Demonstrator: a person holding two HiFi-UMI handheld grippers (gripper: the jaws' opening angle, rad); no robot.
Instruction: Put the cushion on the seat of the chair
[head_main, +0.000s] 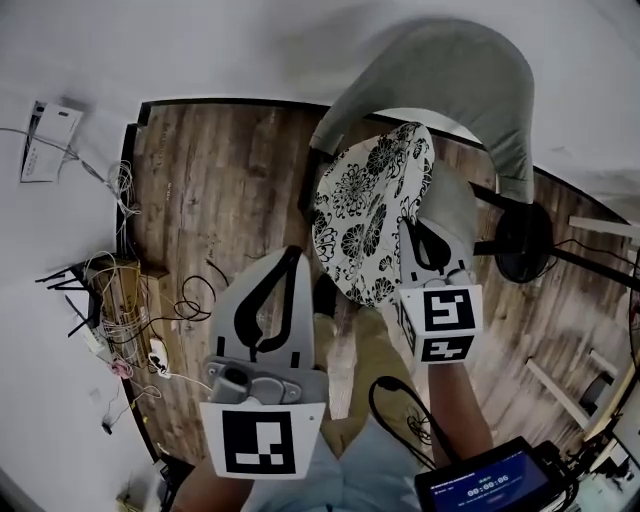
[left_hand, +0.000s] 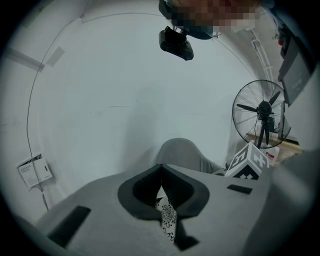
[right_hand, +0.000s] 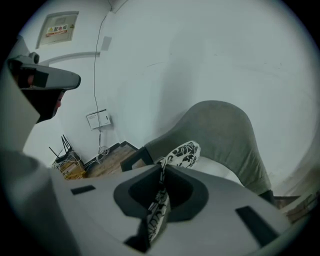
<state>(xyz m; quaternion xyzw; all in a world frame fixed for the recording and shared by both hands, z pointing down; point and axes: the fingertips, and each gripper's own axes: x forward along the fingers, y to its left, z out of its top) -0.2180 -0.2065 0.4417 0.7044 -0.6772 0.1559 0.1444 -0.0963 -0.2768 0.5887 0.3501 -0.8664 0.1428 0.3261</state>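
The floral cushion (head_main: 365, 200) hangs tilted over the seat of the chair (head_main: 470, 60). Your left gripper (head_main: 296, 252) is clamped on its near-left edge, and your right gripper (head_main: 412, 228) is clamped on its right edge. Bare wood floor (head_main: 220, 190) lies open to the left, and a fan (head_main: 522, 240) stands near on the right.

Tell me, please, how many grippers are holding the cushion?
2. The left gripper pinches the cushion at its left edge, the right gripper at its right edge, by the chair. No other gripper is in view.
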